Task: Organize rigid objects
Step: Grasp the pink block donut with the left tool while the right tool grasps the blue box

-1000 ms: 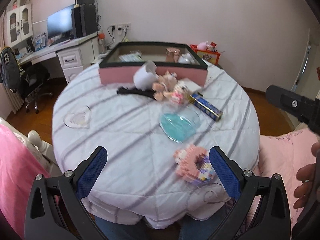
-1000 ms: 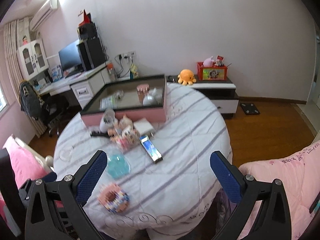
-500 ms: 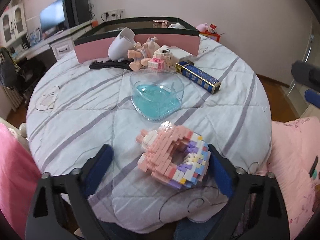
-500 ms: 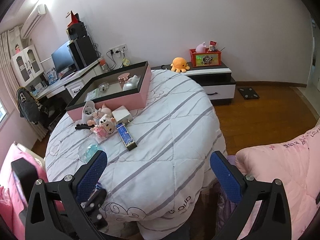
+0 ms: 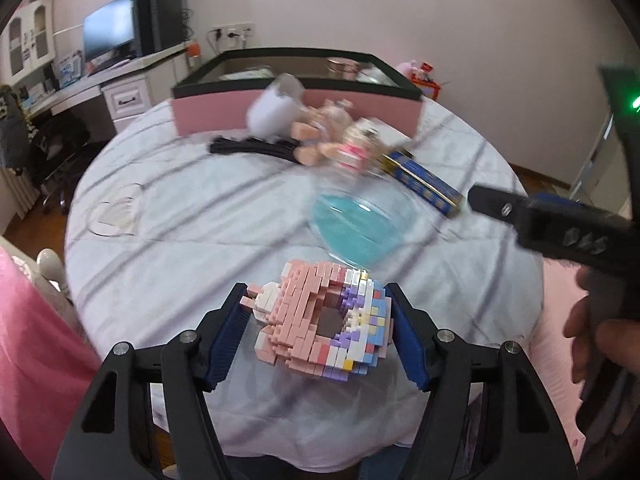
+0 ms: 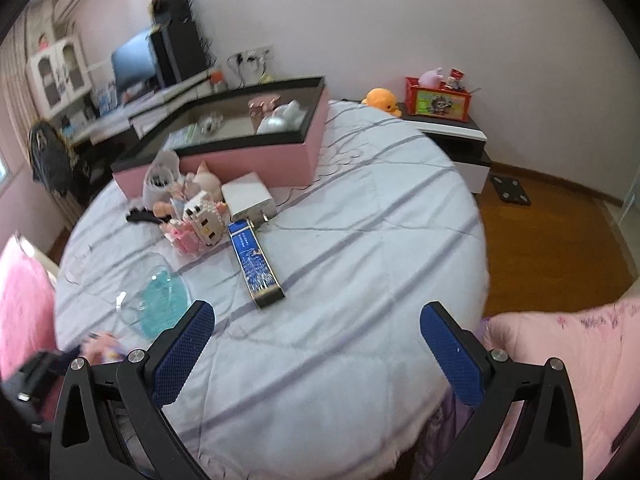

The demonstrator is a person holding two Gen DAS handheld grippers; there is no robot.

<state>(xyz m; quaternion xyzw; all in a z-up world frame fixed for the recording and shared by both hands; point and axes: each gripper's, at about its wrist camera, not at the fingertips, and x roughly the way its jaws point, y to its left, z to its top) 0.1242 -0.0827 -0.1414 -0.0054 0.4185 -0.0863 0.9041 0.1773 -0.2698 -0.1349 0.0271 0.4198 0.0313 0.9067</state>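
My left gripper (image 5: 318,320) is shut on a pink and purple brick-built donut (image 5: 324,320), held just above the near edge of the round table (image 5: 192,240). My right gripper (image 6: 316,332) is open and empty over the table's near side; it also shows in the left wrist view (image 5: 560,220). A pink storage box with a black rim (image 6: 248,140) stands at the far side (image 5: 296,88). A heart-shaped glass dish with blue inside (image 5: 356,228) lies just beyond the donut.
A blue flat box (image 6: 256,268), a white charger (image 6: 250,196), a brick figure (image 6: 200,220), a doll (image 5: 320,136), a white cup (image 5: 276,108) and a black comb (image 5: 256,146) lie before the box. A glass lid (image 5: 114,216) lies left.
My left gripper came down around the brick donut and closed on it. My right gripper swung toward the table's middle, bringing the blue box nearer.
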